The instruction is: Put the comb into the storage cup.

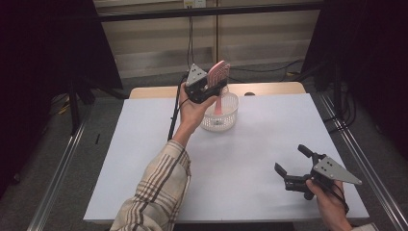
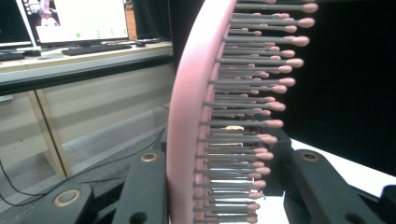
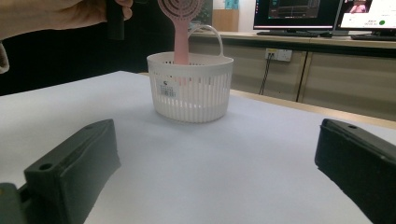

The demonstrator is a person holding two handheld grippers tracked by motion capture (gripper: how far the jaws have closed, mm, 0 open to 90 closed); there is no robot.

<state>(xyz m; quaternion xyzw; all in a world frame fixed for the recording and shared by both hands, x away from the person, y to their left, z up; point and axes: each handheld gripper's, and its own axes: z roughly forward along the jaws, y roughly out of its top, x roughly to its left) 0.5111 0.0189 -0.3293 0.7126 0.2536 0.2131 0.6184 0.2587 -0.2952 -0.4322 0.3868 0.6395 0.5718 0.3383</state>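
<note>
Gripping pink hairbrush (image 1: 219,73), handle inside white basket (image 1: 230,118).

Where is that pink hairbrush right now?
In the high view, the pink hairbrush stands at the table's far middle, its head clamped in the left gripper and its handle dipping into the white basket.

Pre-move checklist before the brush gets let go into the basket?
1. Left hand-held gripper clamps the pink plastic hairbrush by its head: ok.
2. Brush handle points down inside the white slotted plastic basket: ok.
3. Handle tip resting on the basket floor: cannot tell.
4. Basket upright on the white table: ok.
5. Right hand-held gripper open, apart from the basket: ok.
</note>
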